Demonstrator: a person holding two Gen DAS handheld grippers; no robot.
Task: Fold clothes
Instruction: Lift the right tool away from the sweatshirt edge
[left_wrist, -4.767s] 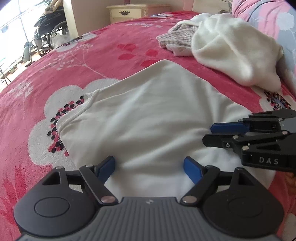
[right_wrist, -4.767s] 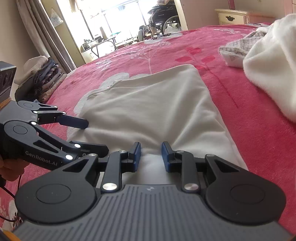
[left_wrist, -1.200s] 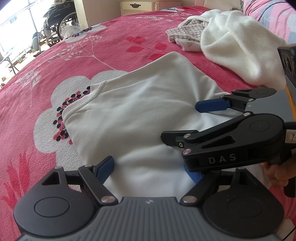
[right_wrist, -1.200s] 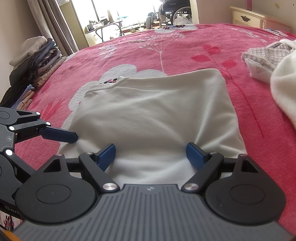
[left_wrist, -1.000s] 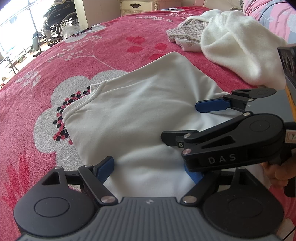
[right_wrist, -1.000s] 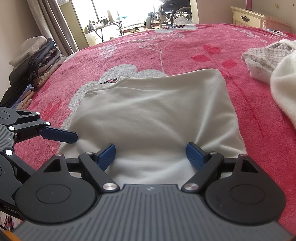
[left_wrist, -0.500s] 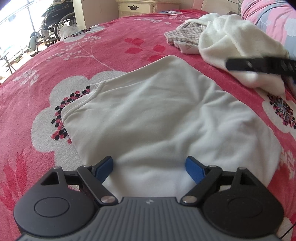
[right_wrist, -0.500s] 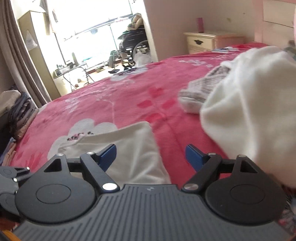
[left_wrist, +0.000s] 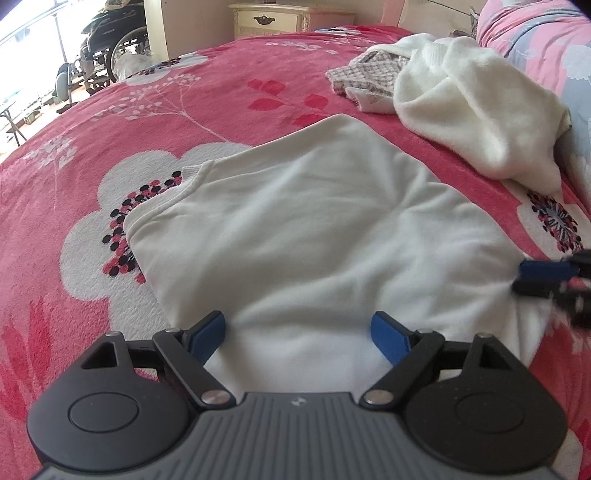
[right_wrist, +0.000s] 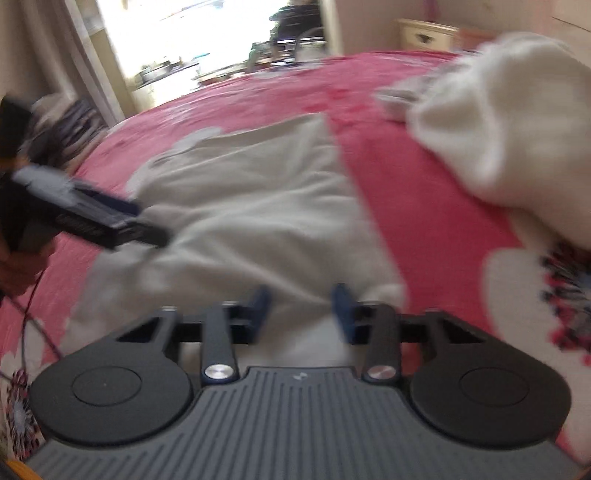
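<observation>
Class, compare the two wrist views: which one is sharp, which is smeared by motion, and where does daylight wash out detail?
Left wrist view: sharp white garment, only the right gripper blurred at the edge. Right wrist view: smeared throughout, left gripper streaked, window blown out to white.

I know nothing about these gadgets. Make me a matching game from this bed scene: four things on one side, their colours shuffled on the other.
Things:
1. flat sweatshirt
2. bedspread
3. left gripper pads
4. nightstand

Colours:
A. blue
B. pink-red with white flowers
C. cream with a dark handle
D. plain off-white

Pairs: 1-D, 2-B, 3-A, 4-C
</observation>
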